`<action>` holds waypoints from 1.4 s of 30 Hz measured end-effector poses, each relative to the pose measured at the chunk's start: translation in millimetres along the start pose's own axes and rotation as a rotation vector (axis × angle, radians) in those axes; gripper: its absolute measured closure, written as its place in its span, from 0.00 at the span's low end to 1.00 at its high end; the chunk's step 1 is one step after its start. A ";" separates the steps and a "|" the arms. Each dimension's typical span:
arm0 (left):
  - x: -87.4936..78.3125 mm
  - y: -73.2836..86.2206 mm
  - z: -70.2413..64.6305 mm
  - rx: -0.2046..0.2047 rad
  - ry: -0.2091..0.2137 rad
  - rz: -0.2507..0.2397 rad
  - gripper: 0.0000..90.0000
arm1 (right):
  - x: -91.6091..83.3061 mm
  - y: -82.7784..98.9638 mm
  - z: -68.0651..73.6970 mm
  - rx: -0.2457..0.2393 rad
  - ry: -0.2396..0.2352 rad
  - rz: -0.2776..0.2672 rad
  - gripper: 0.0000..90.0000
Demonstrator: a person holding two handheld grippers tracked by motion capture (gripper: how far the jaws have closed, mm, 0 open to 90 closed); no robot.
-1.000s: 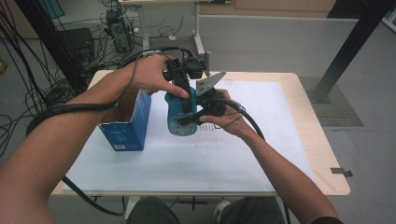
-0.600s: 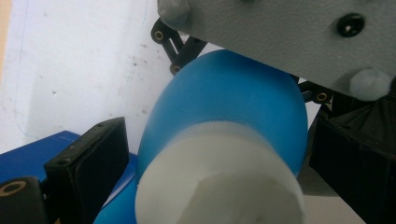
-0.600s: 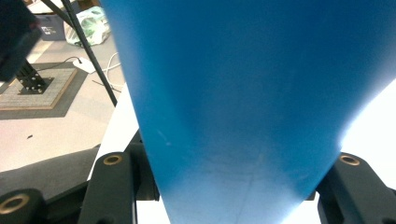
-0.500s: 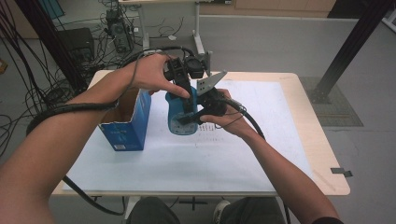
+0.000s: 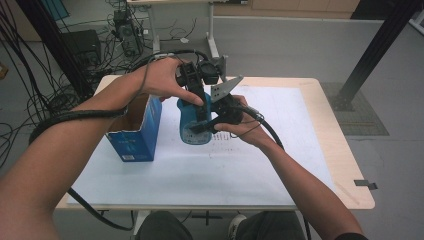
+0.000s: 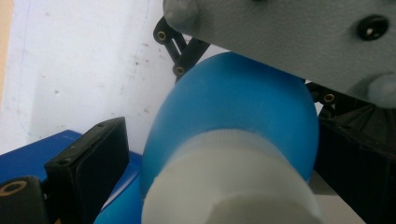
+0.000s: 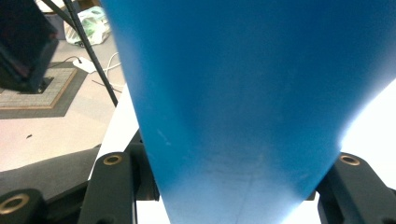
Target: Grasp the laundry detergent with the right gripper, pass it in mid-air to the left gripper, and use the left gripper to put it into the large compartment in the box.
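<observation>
High view: blue bottle [image 5: 192, 125] upright over the white table [image 5: 280, 170], just right of an open blue box [image 5: 137, 132]. Right gripper [image 5: 202, 126] clamps its body; left gripper [image 5: 199, 102] comes down at its top. Left gripper view: white cap [image 6: 229, 186] sits between the black jaws; whether they press it, cannot tell. Right gripper view: jaws closed tight on the bottle's blue body [image 7: 243, 107].

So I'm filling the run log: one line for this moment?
right gripper: shut on blue bottle | left gripper: at white cap | blue box: beside
</observation>
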State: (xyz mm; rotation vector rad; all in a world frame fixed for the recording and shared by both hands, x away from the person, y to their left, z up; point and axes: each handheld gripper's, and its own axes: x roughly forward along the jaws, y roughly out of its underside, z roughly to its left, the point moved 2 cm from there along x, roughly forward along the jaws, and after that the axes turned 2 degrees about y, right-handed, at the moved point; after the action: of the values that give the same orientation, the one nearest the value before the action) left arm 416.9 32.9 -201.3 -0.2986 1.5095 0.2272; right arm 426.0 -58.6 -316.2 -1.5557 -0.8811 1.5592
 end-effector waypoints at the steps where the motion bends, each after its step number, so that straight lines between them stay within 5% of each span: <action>1: 0.0 0.1 0.1 0.005 -0.001 -0.002 0.06 | -0.2 0.0 -0.1 0.000 0.000 -0.001 0.48; 42: -1.1 -2.9 -0.1 0.007 -0.004 -0.008 0.06 | -2.8 -0.7 2.5 -0.016 0.001 -0.001 0.48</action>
State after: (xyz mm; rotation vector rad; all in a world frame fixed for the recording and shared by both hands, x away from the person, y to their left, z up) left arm 417.6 30.2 -200.0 -0.2981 1.5048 0.2160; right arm 423.5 -60.6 -314.2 -1.5667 -0.8959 1.5539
